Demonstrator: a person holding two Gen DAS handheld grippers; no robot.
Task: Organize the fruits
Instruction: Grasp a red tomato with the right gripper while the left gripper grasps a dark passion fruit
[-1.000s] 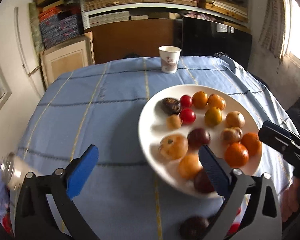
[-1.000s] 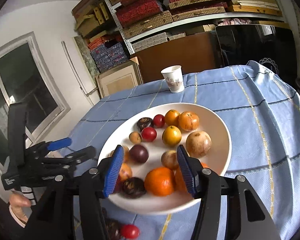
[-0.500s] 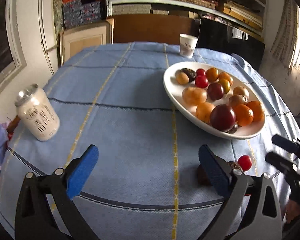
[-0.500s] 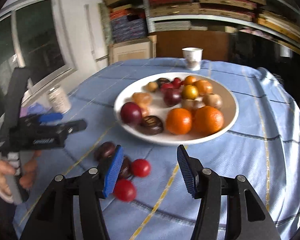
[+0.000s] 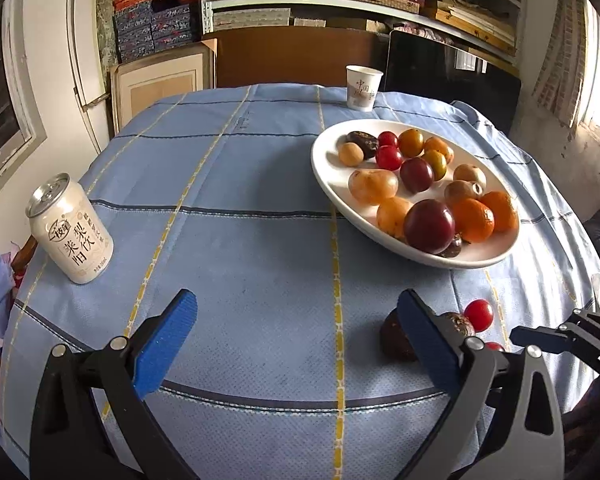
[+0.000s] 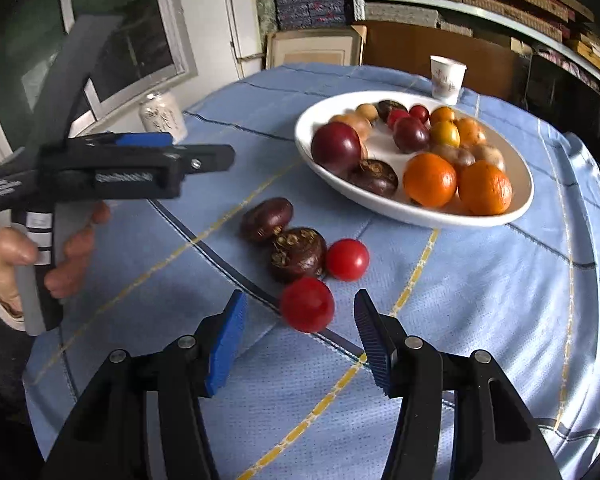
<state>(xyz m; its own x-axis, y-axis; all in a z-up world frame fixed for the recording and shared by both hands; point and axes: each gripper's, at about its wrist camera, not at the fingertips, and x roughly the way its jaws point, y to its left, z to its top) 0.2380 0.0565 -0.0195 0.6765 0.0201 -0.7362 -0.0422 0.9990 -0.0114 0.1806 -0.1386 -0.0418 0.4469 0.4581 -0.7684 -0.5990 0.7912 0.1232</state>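
A white plate [image 6: 512,210] [image 5: 328,184] holds several fruits: oranges [image 6: 430,179], plums [image 6: 336,146], cherry tomatoes. On the blue cloth near the front edge lie two dark water chestnuts [image 6: 298,254] [image 6: 266,219] and two red cherry tomatoes [image 6: 347,259] [image 6: 308,304]. My right gripper [image 6: 300,330] is open, just behind the nearer tomato, which sits just ahead of its fingertips. My left gripper [image 5: 296,336] is open and empty above the cloth; a chestnut [image 5: 394,338] lies behind its right finger.
A white drink can [image 5: 70,230] stands at the table's left. A paper cup [image 5: 363,87] stands at the far edge behind the plate. Shelves with boxes and a dark screen lie beyond the table.
Both grippers have pulled back from over the plate toward the table's front edge. The right gripper has come down close to the loose tomatoes and chestnuts.
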